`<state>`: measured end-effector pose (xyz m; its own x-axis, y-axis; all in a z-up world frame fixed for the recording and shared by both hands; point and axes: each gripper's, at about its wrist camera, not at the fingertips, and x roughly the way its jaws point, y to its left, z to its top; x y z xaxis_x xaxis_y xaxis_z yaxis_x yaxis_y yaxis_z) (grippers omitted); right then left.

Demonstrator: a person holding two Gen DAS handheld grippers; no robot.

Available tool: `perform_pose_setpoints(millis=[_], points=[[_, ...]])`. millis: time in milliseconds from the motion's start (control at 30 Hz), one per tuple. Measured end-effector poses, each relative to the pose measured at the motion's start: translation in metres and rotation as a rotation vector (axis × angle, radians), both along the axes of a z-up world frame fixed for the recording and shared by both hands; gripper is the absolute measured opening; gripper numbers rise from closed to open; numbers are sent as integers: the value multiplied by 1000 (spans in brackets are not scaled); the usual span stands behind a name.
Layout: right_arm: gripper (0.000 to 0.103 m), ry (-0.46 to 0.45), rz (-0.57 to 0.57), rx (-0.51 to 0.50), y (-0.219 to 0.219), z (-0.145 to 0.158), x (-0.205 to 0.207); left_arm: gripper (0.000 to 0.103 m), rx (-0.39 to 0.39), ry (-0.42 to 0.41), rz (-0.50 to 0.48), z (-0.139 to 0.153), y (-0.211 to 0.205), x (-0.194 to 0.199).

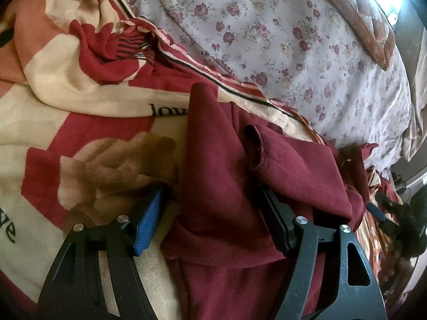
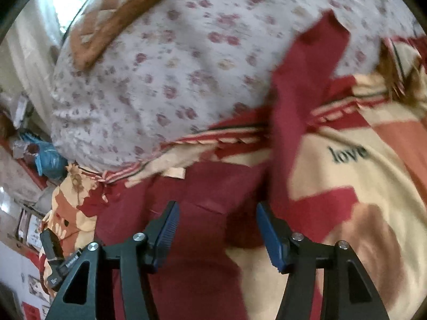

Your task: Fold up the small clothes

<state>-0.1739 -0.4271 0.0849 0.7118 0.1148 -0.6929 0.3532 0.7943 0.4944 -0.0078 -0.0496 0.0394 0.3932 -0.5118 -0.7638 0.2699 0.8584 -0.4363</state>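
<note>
A small dark red garment (image 1: 221,165) lies crumpled on a red and cream blanket (image 1: 80,122) on the bed. My left gripper (image 1: 210,200) is open, its jaws wide apart with folds of the garment lying between them; cloth drapes over the right finger (image 1: 275,226). In the right wrist view the same garment (image 2: 213,194) lies under my right gripper (image 2: 217,213), which is open and holds nothing. A strip of the garment (image 2: 307,74) runs up over the blanket (image 2: 347,176). This view is blurred.
A white floral sheet (image 1: 280,34) covers the far part of the bed, also in the right wrist view (image 2: 165,80). A brown quilted pillow (image 1: 368,21) lies at its far edge. Cluttered floor (image 2: 24,165) lies beyond the bed's left edge.
</note>
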Motion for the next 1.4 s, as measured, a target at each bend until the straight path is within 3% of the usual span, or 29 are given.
perform_pose_setpoints(millis=[67,167,200,233,333,467,600,667,767,800,833,867,900,933,1067,1167,1233,1300,1367,1400], points=[[59,96,-37,-45,0,-8,17,72,0,-1,-1,0,0,0],[59,154,-38,89,-11,-41,38,72,2,-5,-4,-1,-1,0],[49,150,-47,127,-15,-51,40,73,3,-6,-5,-1,-1,-1],[25,130,-55,133,-18,-54,39,73,4,-8,-7,0,-1,-1],[12,63,-27,110,-20,-44,27,73,4,-11,-9,0,-2,-1],[11,0,-8,-7,-24,-12,-14,73,-7,-8,-6,-1,-1,0],[10,98,-11,-132,-24,-26,-48,73,-15,-7,0,-1,-1,0],[10,136,1,-96,-27,-42,-58,73,-17,-7,5,-1,1,-1],[11,130,-1,-67,-27,-33,-68,73,-22,-1,13,0,4,-4],[17,131,-10,-59,-28,-27,-70,73,-23,0,14,0,4,-4],[37,135,-25,-59,-27,-20,-72,73,-25,1,17,0,5,-4],[47,142,-55,-76,-25,-11,-75,73,-24,2,18,0,4,-4],[55,110,-78,-101,-20,4,-78,73,-22,2,17,0,5,-4],[55,83,-69,-113,-14,11,-79,73,-18,1,15,0,4,-4],[56,18,158,-223,57,37,-46,73,1,-3,0,1,2,-4],[65,28,331,-305,115,32,-7,73,9,6,-18,2,3,-2],[65,64,426,-423,155,19,23,73,28,8,-25,2,5,-2],[65,122,441,-581,185,-2,58,73,69,-1,-26,1,6,-1],[59,125,417,-595,188,-10,76,73,100,0,-27,-2,8,1],[39,110,412,-546,183,-13,85,73,97,3,-24,-3,10,2]])
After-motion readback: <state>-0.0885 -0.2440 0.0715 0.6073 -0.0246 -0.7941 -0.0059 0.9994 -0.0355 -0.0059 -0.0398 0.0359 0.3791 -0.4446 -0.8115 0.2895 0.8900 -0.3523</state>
